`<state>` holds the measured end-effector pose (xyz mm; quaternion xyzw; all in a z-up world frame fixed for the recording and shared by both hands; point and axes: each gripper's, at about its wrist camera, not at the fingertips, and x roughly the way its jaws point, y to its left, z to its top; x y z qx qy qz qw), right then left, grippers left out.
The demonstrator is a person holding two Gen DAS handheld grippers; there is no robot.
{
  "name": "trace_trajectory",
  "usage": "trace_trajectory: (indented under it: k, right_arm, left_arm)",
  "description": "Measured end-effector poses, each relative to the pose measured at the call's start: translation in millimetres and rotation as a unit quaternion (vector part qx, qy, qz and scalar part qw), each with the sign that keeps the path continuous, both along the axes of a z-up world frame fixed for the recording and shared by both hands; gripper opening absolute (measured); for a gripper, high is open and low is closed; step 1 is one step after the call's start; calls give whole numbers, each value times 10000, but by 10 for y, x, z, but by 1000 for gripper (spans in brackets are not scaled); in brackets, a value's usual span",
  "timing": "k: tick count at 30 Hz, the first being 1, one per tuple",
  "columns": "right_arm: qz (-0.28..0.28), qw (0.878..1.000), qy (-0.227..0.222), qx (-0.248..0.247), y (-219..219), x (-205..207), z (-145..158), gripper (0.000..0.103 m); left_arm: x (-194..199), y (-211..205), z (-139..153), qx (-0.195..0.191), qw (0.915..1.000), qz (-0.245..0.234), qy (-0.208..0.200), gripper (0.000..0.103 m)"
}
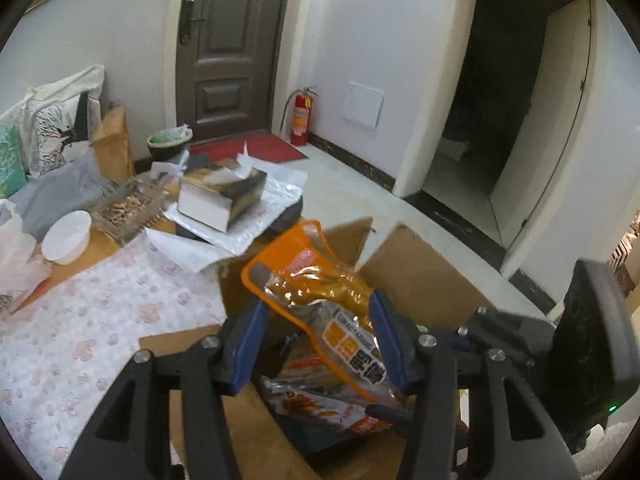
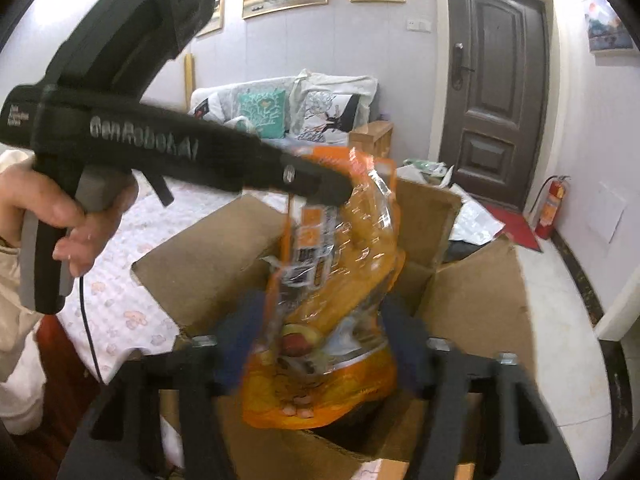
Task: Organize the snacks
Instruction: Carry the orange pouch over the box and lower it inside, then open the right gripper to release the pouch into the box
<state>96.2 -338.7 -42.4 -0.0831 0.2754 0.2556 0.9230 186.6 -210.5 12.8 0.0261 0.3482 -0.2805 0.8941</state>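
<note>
A floral-patterned tablecloth (image 1: pixel 80 344) fills the lower left of the left wrist view, and at its far edge an open cardboard box (image 1: pixel 420 276) takes up the centre and lower half of both views, its flaps standing up and splayed outward. Inside the box, low in the left wrist view, lie other snack packets (image 1: pixel 320 404). Held above the opening is the orange snack bag (image 1: pixel 316 280), a glossy pouch with a clear window, tilted and crumpled. The left gripper (image 1: pixel 318 340) has its blue pads (image 1: pixel 250 346) pressed against either side of the bag's lower part, pinching it; the right wrist view shows that same gripper reaching in from the upper left and meeting the bag's top. The right gripper (image 2: pixel 316 340) sits at the bottom centre of its own view with the bag between its fingers, but blur hides the pads, so I cannot tell whether it is clamped or merely alongside. My reading is that the bag is being lowered into the box. The risks I see: the slick film could slide out of a narrow pinch and drop crooked, the two grippers could pull against each other and tear the pouch, or its corner could catch a raised flap (image 2: pixel 208 256) and fold it inward.
</note>
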Motion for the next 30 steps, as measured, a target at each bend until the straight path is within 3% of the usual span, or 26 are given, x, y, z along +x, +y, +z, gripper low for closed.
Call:
trace_trajectory:
  k: [5,10,14,18,20,22,30]
  right_arm:
    - [34,9999,83,-56,31,-6,-25,42]
    - [5,9989,130,-439,150,-14,-92,41]
    - [43,9981,210,-583,196,-10,-74,44]
    - [-31,9993,110,-354,133,-28,8,50]
    - [-217,9989,48,-410,103,-30,29,50]
    - [-200,9992,90,-330,62,-27,40,50]
    - [-169,9990,138,-386,57,4,52,50]
  left_arm:
    - [-24,103,51,140,9993,250,-223,49]
    - [-84,217,150,116,9981,386,-463,49]
    - [-96,95,65,211,9995,-37,-232,49]
    - [-34,-124,-156,501,9985,-208,-27,48]
    - [15,-200,-311,622,9976,-276,155,42]
    - [45,-237,-433,653,9966,-368,332,37]
    - [135,-264,-628,557,9958,-443,571,36]
